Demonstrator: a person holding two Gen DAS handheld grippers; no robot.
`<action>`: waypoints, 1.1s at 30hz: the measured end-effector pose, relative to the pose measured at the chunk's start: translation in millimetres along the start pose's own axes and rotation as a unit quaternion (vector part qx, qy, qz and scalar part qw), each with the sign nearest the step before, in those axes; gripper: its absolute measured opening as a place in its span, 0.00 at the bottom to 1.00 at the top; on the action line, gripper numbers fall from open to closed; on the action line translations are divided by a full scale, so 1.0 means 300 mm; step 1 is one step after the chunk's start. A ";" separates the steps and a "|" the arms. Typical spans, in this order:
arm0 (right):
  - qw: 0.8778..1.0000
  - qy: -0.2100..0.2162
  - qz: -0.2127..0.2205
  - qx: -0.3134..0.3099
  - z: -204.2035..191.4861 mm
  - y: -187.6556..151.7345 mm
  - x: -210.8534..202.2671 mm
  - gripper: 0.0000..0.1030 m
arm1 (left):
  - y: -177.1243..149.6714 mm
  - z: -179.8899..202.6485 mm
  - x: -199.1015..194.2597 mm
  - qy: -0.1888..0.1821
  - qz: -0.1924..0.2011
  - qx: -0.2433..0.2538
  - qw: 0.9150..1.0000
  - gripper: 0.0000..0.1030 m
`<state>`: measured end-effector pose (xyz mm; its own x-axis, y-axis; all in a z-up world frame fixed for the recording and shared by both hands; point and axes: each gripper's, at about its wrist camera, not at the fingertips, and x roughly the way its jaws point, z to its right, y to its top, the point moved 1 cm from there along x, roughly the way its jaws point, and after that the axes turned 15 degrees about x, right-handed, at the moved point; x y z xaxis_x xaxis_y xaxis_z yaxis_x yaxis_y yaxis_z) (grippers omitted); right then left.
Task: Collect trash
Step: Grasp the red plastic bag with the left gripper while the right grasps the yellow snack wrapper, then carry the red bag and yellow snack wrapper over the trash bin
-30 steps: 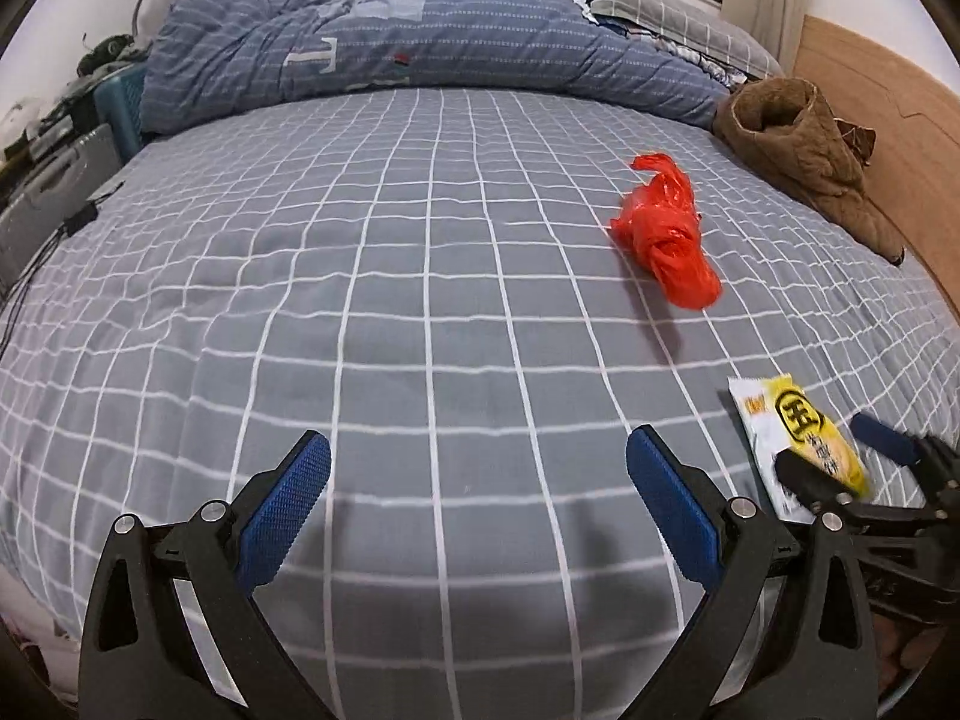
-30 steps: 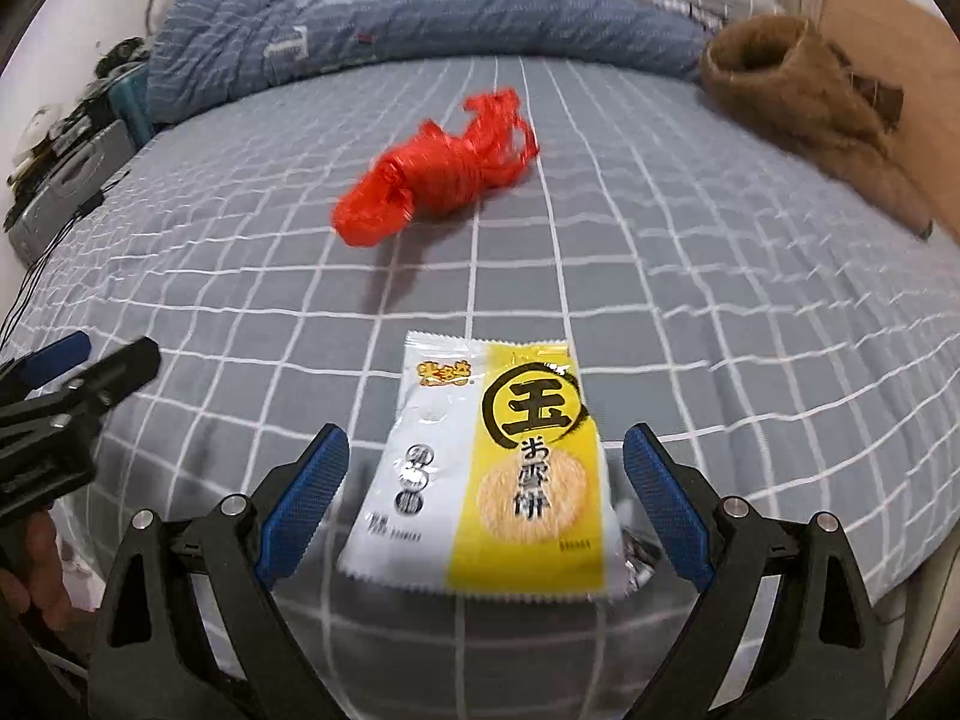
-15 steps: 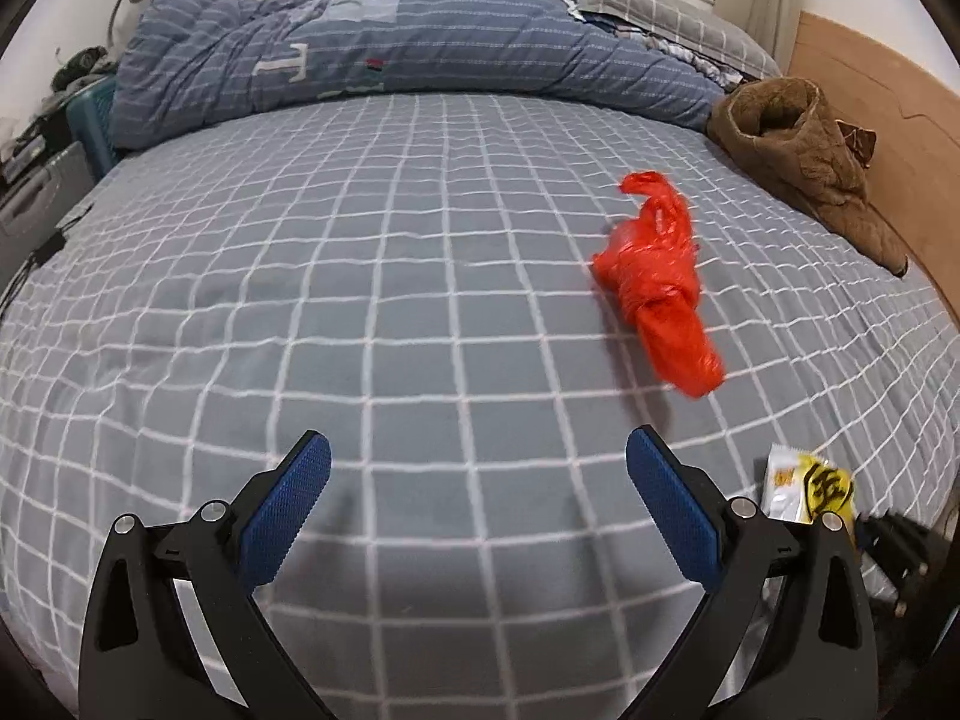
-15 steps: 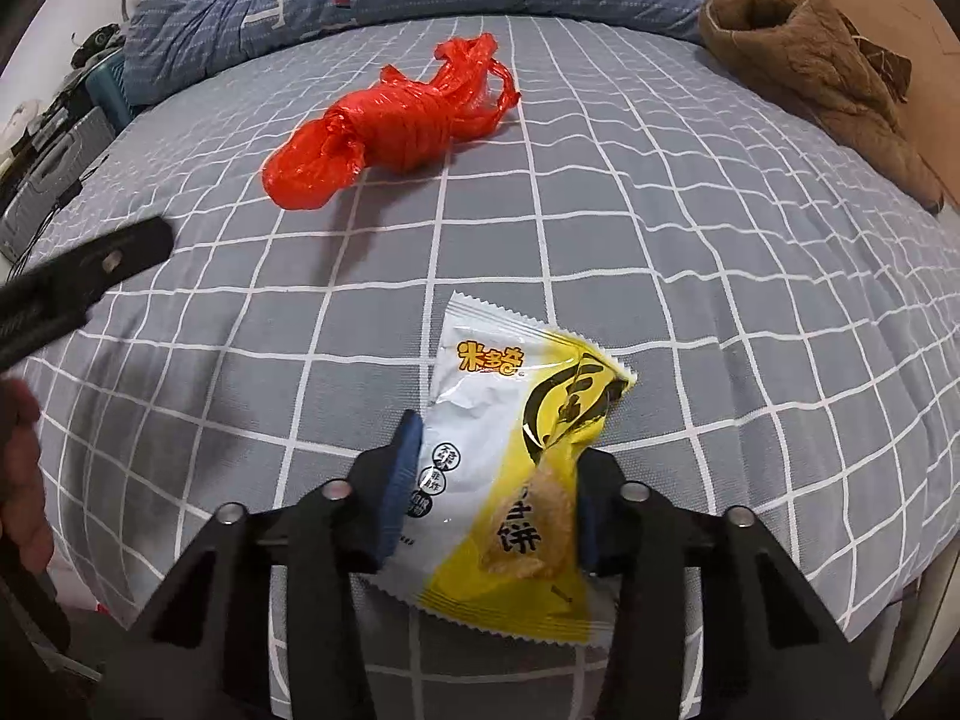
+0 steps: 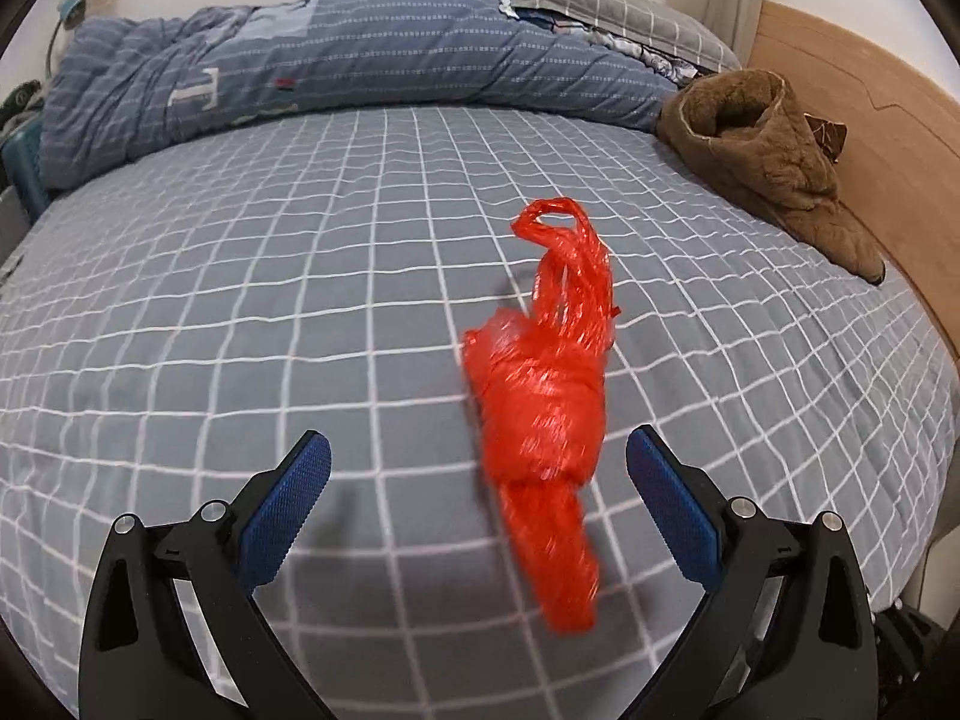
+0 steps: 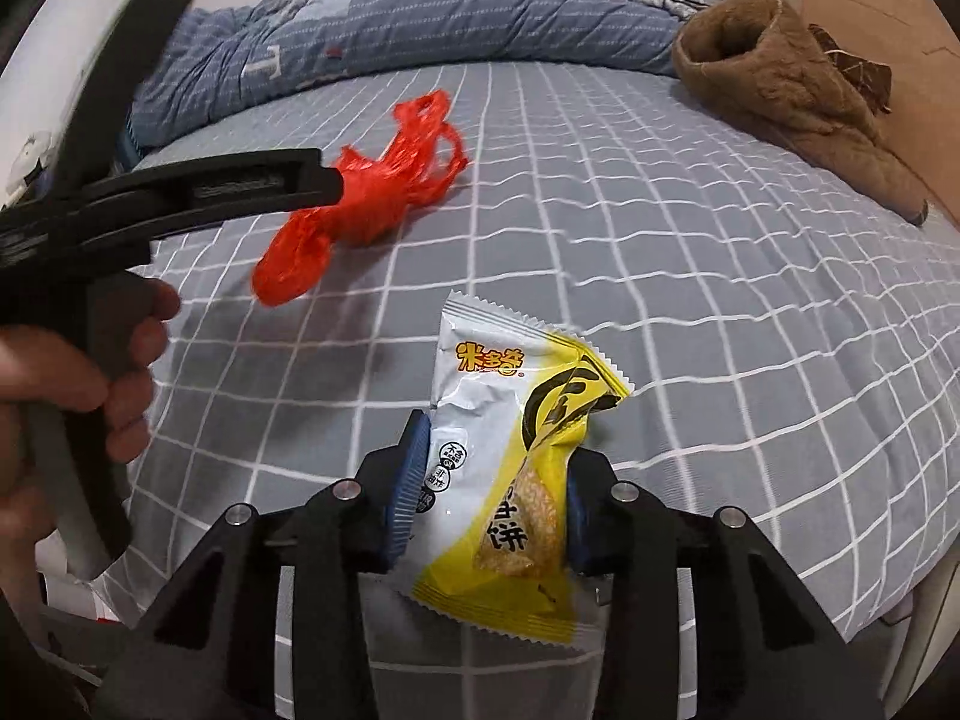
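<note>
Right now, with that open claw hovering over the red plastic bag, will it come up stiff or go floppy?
Probably floppy: the red plastic bag is thin, crinkled film twisted into a loose bundle, with handle loops trailing. It looks very light, so it may slide on the bedsheet if nudged. The left claw should squash it easily.

Bed under grey checked sheet. Red plastic bag lying near the middle; blue quilt bunched at twelve o'clock; brown coat heaped at two o'clock.
</note>
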<state>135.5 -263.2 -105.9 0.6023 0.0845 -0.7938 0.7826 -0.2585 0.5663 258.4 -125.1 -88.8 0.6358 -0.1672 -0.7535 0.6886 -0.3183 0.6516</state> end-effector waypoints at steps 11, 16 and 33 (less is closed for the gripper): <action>1.000 0.001 -0.002 0.015 0.065 0.014 0.028 0.36 | 0.057 0.066 0.155 -0.004 -0.028 0.034 0.999 0.70; 1.000 -0.002 -0.006 0.017 0.061 0.008 0.039 0.36 | 0.037 0.078 0.193 -0.014 -0.042 0.040 0.998 0.45; 1.000 -0.003 0.001 0.006 0.028 0.011 0.017 0.36 | 0.000 0.056 0.038 0.010 -0.022 0.014 1.000 0.41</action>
<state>139.8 -271.6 -110.1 0.6022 0.0785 -0.7945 0.7801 -0.2692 0.5647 259.7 -142.5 -98.7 0.6115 -0.1344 -0.7798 0.7064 -0.3513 0.6145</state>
